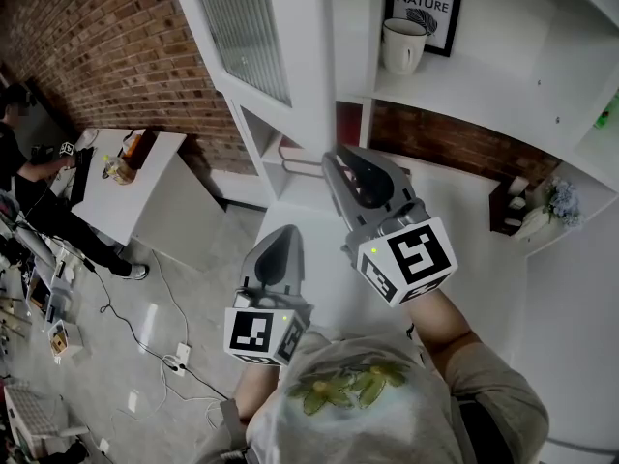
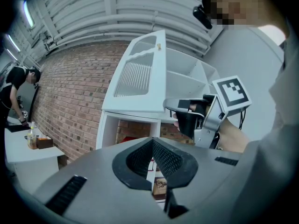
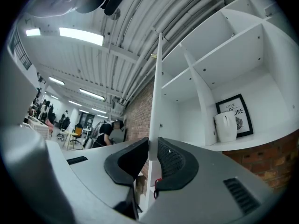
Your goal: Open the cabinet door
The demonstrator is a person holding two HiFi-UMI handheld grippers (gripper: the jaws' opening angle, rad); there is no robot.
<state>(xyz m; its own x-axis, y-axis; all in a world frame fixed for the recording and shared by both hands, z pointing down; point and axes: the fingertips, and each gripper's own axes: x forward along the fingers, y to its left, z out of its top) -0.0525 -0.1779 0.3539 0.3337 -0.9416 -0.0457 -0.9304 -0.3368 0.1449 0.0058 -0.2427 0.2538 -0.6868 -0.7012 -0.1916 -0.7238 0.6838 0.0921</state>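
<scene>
The white cabinet door [image 1: 280, 46], with a ribbed glass pane, stands swung out from the cabinet [image 1: 503, 75]. My right gripper [image 1: 334, 159] is shut on the door's lower edge. In the right gripper view the thin door edge [image 3: 156, 87] runs down between the closed jaws of the right gripper [image 3: 150, 160]. My left gripper [image 1: 285, 232] hangs lower and nearer to me, shut with nothing in it. The left gripper view looks past the left gripper [image 2: 152, 143] at the door [image 2: 140, 78] and the right gripper [image 2: 169, 107] below it.
On the open shelf stand a white mug [image 1: 402, 44] and a framed print [image 1: 424, 8]. A white desk [image 1: 145, 182] with a person [image 1: 19, 153] lies at the left. Cables and a power strip [image 1: 179, 356] lie on the floor. A dark rack with flowers [image 1: 537, 206] sits at the right.
</scene>
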